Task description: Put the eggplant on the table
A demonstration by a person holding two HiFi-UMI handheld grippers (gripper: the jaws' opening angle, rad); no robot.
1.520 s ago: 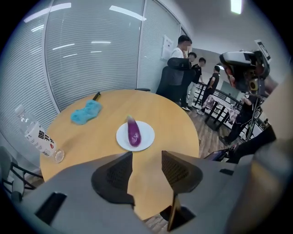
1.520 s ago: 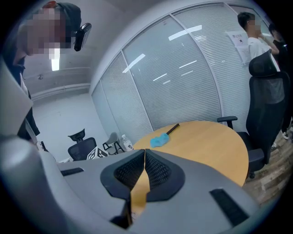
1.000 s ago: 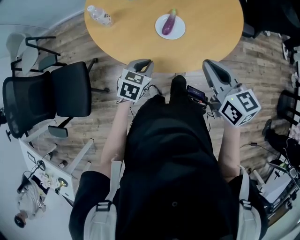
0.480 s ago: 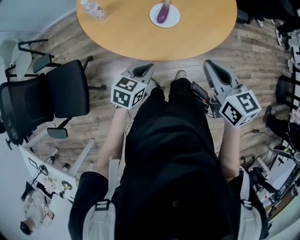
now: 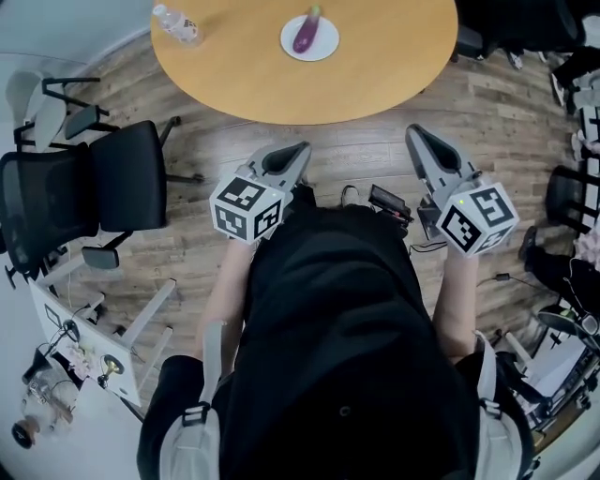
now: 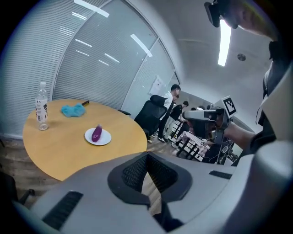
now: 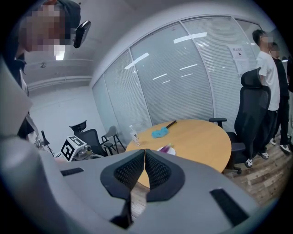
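Note:
A purple eggplant [image 5: 307, 30] lies on a white plate [image 5: 323, 45] on the round wooden table [image 5: 375, 66], far ahead of both grippers. The left gripper view shows the eggplant [image 6: 96, 133] on its plate [image 6: 104, 138] well beyond the jaws. My left gripper [image 5: 298, 150] is shut with nothing in it, held over the floor short of the table edge. At the same distance from the table, my right gripper [image 5: 414, 134] is also shut and empty. In the right gripper view, the eggplant [image 7: 166, 148] just peeks over the closed jaws.
A water bottle [image 5: 176, 23] stands at the table's left edge and a blue cloth [image 6: 73, 110] lies on its far side. Black office chairs [image 5: 103, 187] stand to the left. People [image 7: 265, 68] stand by another chair [image 7: 252, 114] beyond the table. Cables and gear lie on the floor [image 5: 389, 202].
The table has drawn away from both grippers, leaving a strip of floor between them and its edge. The left gripper has risen and turned.

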